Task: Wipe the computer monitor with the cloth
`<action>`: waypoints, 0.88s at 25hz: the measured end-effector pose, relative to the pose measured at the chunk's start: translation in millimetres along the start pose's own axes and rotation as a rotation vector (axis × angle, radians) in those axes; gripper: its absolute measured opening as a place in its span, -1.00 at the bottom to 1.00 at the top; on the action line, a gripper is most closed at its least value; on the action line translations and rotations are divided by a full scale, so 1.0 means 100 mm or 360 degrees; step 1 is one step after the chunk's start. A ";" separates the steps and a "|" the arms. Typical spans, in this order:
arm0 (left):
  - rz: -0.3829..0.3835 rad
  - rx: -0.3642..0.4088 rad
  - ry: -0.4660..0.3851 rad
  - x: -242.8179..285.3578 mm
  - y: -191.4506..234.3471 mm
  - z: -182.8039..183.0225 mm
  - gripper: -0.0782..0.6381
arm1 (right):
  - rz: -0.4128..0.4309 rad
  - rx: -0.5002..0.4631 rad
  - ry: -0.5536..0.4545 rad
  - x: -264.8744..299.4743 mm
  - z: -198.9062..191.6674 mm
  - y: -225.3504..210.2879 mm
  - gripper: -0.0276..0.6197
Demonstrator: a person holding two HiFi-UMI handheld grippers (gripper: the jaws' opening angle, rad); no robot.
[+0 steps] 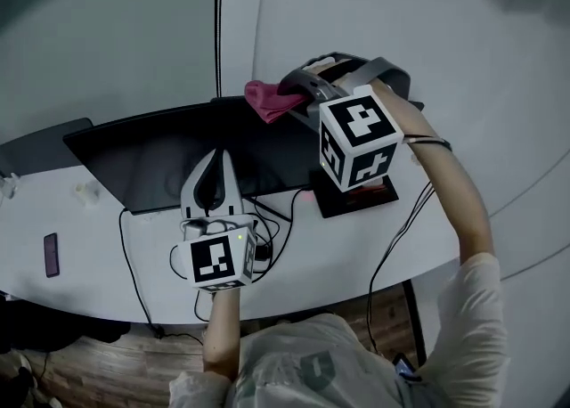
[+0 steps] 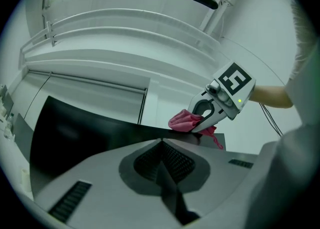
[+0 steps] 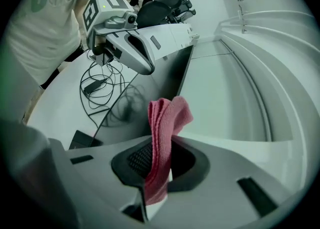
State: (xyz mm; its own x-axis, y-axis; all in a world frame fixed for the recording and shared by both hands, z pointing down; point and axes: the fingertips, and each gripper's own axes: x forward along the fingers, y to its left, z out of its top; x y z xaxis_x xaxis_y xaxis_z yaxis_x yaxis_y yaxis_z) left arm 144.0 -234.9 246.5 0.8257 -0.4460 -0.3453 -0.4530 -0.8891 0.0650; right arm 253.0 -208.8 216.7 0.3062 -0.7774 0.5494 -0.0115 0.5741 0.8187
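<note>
The dark monitor (image 1: 169, 161) stands on a white desk, with its screen towards me. My right gripper (image 1: 299, 93) is shut on a pink cloth (image 1: 267, 100) and holds it at the monitor's top edge, near the right end. In the right gripper view the cloth (image 3: 165, 123) sticks up from between the jaws of the right gripper (image 3: 159, 159), over the monitor's thin edge (image 3: 145, 110). My left gripper (image 1: 218, 161) hangs shut and empty in front of the screen's lower part. The left gripper view shows the left gripper (image 2: 162, 148), the screen (image 2: 75, 133) and the cloth (image 2: 183, 121).
A dark phone (image 1: 51, 255) lies on the white desk (image 1: 89, 281) at the left. Loose cables (image 1: 267, 232) trail below the monitor, beside its dark stand base (image 1: 361, 197). A cable (image 1: 218, 23) runs up the pale wall. A dark flat object (image 1: 36, 148) sits far left.
</note>
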 end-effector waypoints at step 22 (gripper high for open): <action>-0.0196 -0.0011 0.0072 0.55 -1.87 -0.29 -0.74 | 0.0016 0.0393 0.0098 -0.67 -2.06 0.85 -0.75</action>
State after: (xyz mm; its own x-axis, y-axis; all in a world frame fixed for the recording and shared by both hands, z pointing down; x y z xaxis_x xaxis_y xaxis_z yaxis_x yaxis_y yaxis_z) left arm 283.9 -95.8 242.4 0.8895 -0.3373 -0.3082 -0.3450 -0.9381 0.0310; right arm 427.6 -55.3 214.8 0.3620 -0.7507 0.5527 -0.2448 0.4955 0.8334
